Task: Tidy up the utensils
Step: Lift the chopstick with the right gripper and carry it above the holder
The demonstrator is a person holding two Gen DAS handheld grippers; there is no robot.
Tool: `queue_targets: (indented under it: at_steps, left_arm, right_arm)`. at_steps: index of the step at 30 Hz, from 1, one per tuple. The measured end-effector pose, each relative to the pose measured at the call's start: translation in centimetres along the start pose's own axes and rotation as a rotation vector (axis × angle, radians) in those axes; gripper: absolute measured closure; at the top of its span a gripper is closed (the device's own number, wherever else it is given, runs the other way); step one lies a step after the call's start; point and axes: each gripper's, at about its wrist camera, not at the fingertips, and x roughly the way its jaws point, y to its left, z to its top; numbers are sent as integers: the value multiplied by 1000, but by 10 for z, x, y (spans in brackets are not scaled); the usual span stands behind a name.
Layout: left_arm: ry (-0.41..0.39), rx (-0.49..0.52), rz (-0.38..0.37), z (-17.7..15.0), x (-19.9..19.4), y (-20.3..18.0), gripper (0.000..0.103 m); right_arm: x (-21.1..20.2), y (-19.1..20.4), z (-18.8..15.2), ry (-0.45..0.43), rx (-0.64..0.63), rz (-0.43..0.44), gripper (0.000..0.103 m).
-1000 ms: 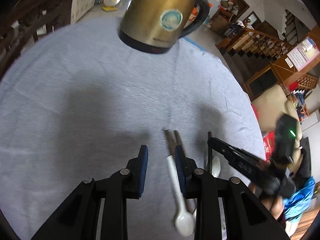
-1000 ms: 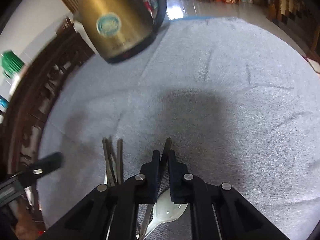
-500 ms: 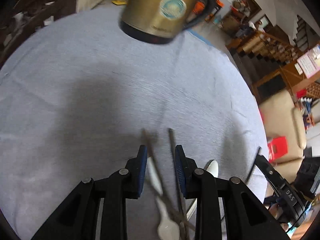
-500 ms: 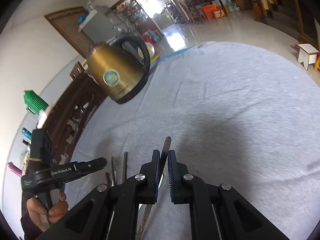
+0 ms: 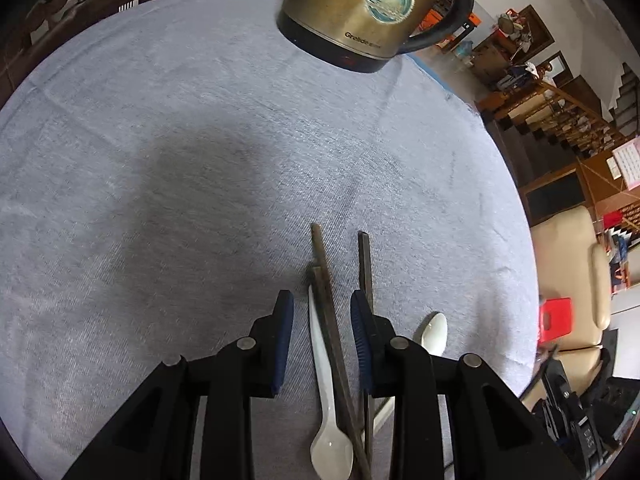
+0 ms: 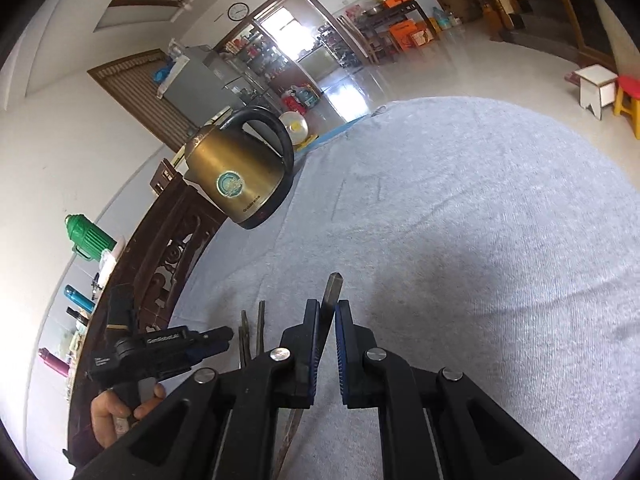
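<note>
In the left wrist view my left gripper [image 5: 322,306] is open just above the grey cloth. A white spoon [image 5: 326,392] and a dark chopstick [image 5: 330,320] lie between its fingers. A second dark chopstick [image 5: 365,264] lies by its right finger, and another white spoon [image 5: 433,332] lies further right. In the right wrist view my right gripper [image 6: 328,312] is shut on a dark chopstick [image 6: 332,292] and holds it lifted above the cloth. Two more chopstick ends [image 6: 252,328] show on the cloth to its left, beside my left gripper [image 6: 208,338].
A brass electric kettle [image 5: 360,12] stands at the far edge of the round table with the grey cloth [image 5: 160,160]. It also shows in the right wrist view [image 6: 240,180]. A carved wooden chair back [image 6: 168,264] stands at the table's left side.
My right gripper has risen and tilted up with the chopstick in it. My left gripper has shifted right, so a spoon and chopstick now lie between its open fingers.
</note>
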Motion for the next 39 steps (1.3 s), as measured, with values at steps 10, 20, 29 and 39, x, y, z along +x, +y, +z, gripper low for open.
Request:
queue_targets:
  at_steps: [10,20,29,39]
  left_arm:
    - [-13,51,14,0,14,1,94]
    - [-109,120,-6,-4,-33,8,98]
    - [-261,139,-54,-22,-108,12,98]
    - [-482,203,-50,-74,-207,17,98]
  right_arm:
    - [-3,-11,-9,6,33,-9,94]
    - [-25,-7,-16,-22,35,-9,95]
    - [-80,11,-19,-150,4,-29,95]
    - [-114,30,-35,-158,-13,-133,93]
